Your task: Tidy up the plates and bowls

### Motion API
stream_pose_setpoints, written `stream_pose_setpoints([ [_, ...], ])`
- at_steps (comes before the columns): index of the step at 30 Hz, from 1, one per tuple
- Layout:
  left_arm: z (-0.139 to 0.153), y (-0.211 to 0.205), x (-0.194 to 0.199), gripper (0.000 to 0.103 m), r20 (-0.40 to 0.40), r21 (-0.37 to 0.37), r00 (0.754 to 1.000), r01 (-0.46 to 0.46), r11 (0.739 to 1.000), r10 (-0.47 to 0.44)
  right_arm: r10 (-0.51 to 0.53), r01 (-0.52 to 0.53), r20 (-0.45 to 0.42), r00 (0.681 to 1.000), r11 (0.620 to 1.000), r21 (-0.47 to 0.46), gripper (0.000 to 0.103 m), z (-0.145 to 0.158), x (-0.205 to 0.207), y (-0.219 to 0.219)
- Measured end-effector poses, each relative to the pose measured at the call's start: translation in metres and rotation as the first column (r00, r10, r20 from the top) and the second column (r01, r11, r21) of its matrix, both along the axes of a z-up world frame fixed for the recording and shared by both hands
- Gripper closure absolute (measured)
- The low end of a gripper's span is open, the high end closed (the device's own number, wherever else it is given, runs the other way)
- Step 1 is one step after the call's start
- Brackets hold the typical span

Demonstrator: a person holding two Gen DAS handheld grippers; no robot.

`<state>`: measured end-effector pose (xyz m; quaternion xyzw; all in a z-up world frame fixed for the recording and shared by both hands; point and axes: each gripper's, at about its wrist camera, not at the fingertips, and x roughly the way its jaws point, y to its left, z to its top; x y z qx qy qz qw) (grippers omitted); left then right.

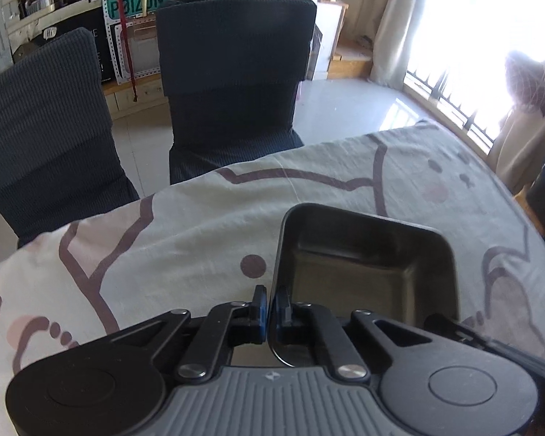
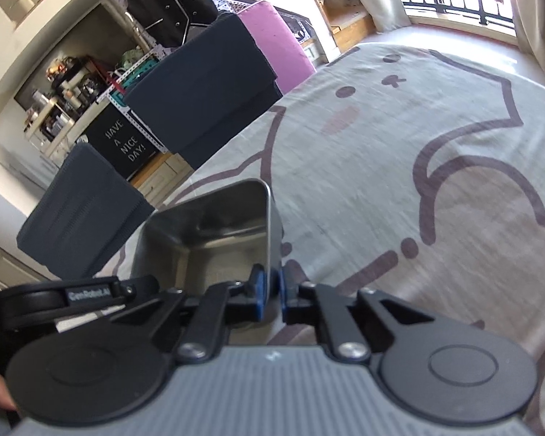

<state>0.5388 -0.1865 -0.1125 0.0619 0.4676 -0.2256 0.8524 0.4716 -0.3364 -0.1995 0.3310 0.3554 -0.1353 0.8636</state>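
Cartoon-printed cloth covers the tabletop (image 1: 185, 232), where a square metal tray (image 1: 367, 265) sits right ahead of both grippers. Left gripper (image 1: 271, 303) pinches its left wall; right gripper (image 2: 269, 287) pinches its right wall. I judge the grasp is made; next comes a level, even lift.

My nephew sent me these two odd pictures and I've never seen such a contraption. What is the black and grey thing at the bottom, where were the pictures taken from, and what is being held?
Each picture comes from a camera on a hand-held gripper, looking along its two fingers. A person carries one in each hand. The left gripper and the right gripper are both shut on the rim of the same square metal tray, at opposite sides. The tray is over a table under a cartoon-print cloth. Dark covered chairs stand beyond.
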Motion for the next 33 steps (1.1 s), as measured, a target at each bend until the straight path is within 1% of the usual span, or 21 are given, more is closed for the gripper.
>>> stream_pose_setpoints([
  [2,0.007,0.002,-0.007,0.099,0.013,-0.012,1.0,-0.005,1.0,0.005,0.02,-0.02,-0.016,1.0,1.0,-0.023,0.095,0.002,-0.001,0.002],
  [5,0.022,0.004,-0.022,0.099,0.044,-0.023,0.999,0.002,1.0,-0.001,0.023,-0.023,-0.029,0.999,1.0,-0.012,0.098,0.003,-0.003,0.002],
  [7,0.031,0.008,-0.033,0.1,0.063,-0.007,0.998,0.008,1.0,-0.007,0.022,-0.023,-0.029,0.999,1.0,-0.011,0.099,0.007,-0.008,0.004],
  [11,0.054,0.029,-0.055,0.099,0.092,-0.024,0.996,-0.011,1.0,0.014,0.043,-0.043,0.015,0.999,0.998,0.035,0.1,0.021,-0.019,0.005],
  [15,0.079,0.05,-0.084,0.099,0.149,-0.045,0.988,-0.037,0.998,0.044,0.105,-0.106,0.052,0.993,0.994,0.013,0.1,0.044,-0.032,0.016],
  [21,0.116,0.077,-0.129,0.098,0.184,-0.085,0.978,-0.084,0.993,0.099,0.186,-0.189,0.105,0.977,0.982,0.011,0.1,0.076,-0.062,0.035],
  [26,0.134,0.089,-0.168,0.098,0.202,-0.107,0.972,-0.098,0.989,0.118,0.238,-0.237,0.131,0.962,0.971,-0.029,0.1,0.1,-0.094,0.046],
  [33,0.152,0.106,-0.219,0.098,0.228,-0.168,0.962,-0.115,0.979,0.152,0.277,-0.27,0.183,0.943,0.961,-0.062,0.099,0.126,-0.139,0.053],
])
